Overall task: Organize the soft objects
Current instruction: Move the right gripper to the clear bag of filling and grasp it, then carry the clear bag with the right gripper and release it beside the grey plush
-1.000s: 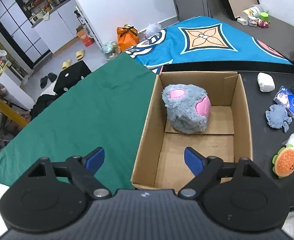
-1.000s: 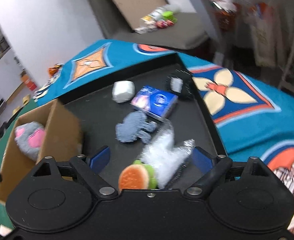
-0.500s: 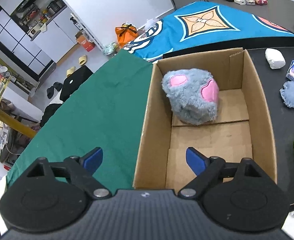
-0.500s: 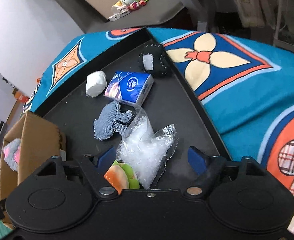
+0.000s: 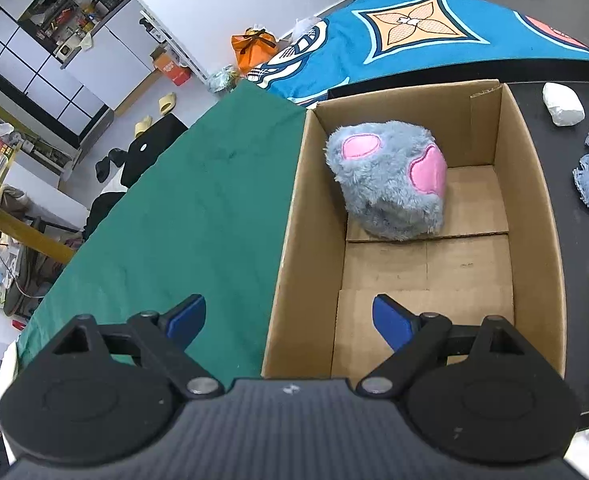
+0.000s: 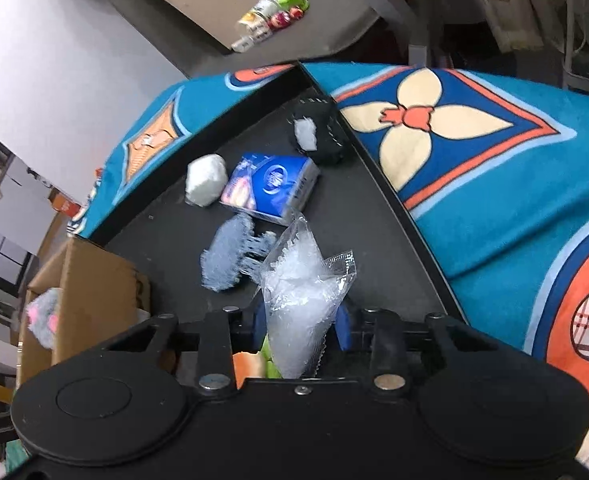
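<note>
Now your right gripper [image 6: 300,322], wide open half a second ago, has seemingly clamped the clear bag [image 6: 300,304] beside the cardboard box [image 5: 534,184], so it can go in; left gripper [image 5: 288,320] hovers apart over the box's near wall.

A fluffy grey plush toy [image 5: 390,178] with pink patches sits in the far end of the open brown cardboard box [image 5: 294,240], against the left wall. On the black tray [image 6: 358,240] beside the box lie a white lump [image 6: 205,179], a blue tissue pack [image 6: 272,187], a fuzzy blue-grey cloth [image 6: 226,258] and a black pouch with a white patch [image 6: 320,134]. A clear plastic bag [image 6: 302,300] full of white bits stands tilted between blue fingers, above a burger toy [image 6: 250,364] that is mostly hidden
</note>
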{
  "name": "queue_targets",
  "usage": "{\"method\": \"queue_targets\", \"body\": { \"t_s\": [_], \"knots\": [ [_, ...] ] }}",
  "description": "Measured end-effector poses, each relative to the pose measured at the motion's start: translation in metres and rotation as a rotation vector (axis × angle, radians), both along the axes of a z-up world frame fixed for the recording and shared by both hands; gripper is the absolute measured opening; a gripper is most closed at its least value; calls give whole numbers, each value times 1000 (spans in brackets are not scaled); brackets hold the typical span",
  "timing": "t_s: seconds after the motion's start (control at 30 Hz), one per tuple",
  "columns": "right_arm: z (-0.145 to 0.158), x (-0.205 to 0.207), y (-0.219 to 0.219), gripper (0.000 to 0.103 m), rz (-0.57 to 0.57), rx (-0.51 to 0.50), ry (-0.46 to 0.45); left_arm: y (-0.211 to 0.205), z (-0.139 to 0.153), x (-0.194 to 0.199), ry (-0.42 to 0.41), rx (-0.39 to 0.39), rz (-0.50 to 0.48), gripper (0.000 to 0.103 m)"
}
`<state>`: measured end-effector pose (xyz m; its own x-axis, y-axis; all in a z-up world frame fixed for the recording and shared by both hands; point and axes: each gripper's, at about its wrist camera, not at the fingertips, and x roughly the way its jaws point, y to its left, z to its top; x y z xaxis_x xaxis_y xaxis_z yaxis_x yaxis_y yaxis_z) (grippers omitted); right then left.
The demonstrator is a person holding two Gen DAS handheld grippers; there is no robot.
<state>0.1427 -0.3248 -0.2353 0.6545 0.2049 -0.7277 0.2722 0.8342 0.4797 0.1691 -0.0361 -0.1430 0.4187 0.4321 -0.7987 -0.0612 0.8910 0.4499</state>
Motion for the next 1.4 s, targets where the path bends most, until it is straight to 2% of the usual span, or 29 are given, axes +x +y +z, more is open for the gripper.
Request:
{"method": "queue_targets", "body": {
  "t_s": [0.17,0.33,0.5,0.63,0.83,1.07,1.4],
  "knots": [
    [17,-7,0,33,18,16,-61,2,11,-1,-22,-45,-3,90],
    [28,-10,6,33,46,23,-108,8,20,-10,-29,-58,-53,90],
    [36,-10,20,33,84,12,-140,23,26,-13,-44,-132,-53,89],
    [46,-8,29,33,97,0,-161,33,20,-14,-39,-198,-50,87],
    [66,-5,49,33,141,5,-190,33,15,-17,-63,-203,-82,85],
    [74,0,68,33,189,13,-177,42,11,-17,-63,-262,-79,69],
    [90,11,102,33,236,-77,-158,55,4,-11,-54,-362,-76,51]
  ]
}}
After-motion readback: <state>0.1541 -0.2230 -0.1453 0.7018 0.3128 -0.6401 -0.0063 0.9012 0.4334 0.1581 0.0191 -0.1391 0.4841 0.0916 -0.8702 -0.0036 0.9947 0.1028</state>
